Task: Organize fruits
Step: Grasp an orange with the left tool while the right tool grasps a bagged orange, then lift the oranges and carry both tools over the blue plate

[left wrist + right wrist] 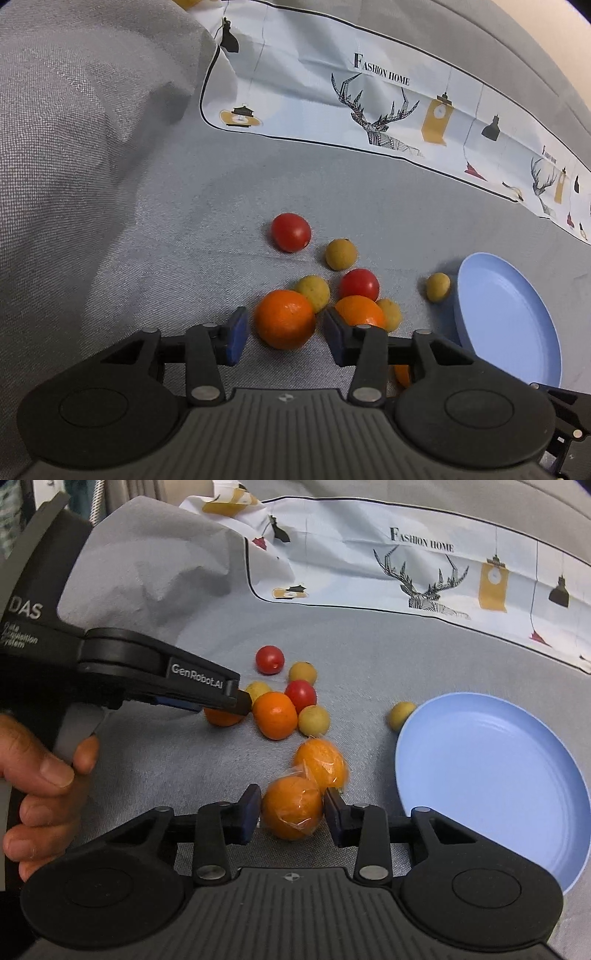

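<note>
The left gripper (284, 334) straddles a bare orange (285, 319) with a visible gap at each pad, so its jaws are half open and hold nothing; centre, then close gently. The right gripper (292, 814) brackets a film-wrapped orange (292, 808), pads just beside it, grip uncertain. The blue plate (491, 771) waits at right. Legible: "Fashion Home" on the cloth (406, 572), "GenRobot.AI" and "DAS"

A home setting — grey woven cloth (110, 184), "Fashion Home" printed sheet (369, 92), blue plate (491, 775).
</note>
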A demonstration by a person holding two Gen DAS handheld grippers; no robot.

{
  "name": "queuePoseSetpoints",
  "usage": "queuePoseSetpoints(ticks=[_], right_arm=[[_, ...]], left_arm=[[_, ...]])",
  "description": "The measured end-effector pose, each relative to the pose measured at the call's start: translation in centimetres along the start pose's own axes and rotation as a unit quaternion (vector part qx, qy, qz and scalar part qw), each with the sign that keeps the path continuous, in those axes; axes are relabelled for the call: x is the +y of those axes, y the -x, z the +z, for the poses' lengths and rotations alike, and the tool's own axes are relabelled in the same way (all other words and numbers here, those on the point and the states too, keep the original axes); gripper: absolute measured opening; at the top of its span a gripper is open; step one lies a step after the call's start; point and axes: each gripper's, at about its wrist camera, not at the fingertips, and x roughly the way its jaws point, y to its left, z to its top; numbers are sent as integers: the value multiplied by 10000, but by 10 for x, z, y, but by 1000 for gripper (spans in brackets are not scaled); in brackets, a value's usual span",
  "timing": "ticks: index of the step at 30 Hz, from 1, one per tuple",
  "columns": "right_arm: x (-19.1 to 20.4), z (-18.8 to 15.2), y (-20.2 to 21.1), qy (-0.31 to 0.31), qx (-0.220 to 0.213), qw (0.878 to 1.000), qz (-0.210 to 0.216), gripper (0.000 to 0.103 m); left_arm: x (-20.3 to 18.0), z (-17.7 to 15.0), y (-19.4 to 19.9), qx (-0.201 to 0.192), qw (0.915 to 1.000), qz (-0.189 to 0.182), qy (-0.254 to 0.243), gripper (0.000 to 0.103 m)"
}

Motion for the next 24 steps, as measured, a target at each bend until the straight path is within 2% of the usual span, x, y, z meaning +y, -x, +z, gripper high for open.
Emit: queuePoseSetpoints(ticks=[10, 16, 24], right_arm=[[0, -4, 20, 192, -6, 9997, 151, 39], [0, -9, 19, 273, 195, 9993, 184, 39], [-1, -12, 18, 283, 211, 9991, 225, 39]], left_arm=[[-2, 0, 19, -196, 9997, 117, 39, 39], [-10, -3, 9, 266, 9987, 368, -233, 39], [-13, -5, 8, 231, 9981, 460, -344, 39]])
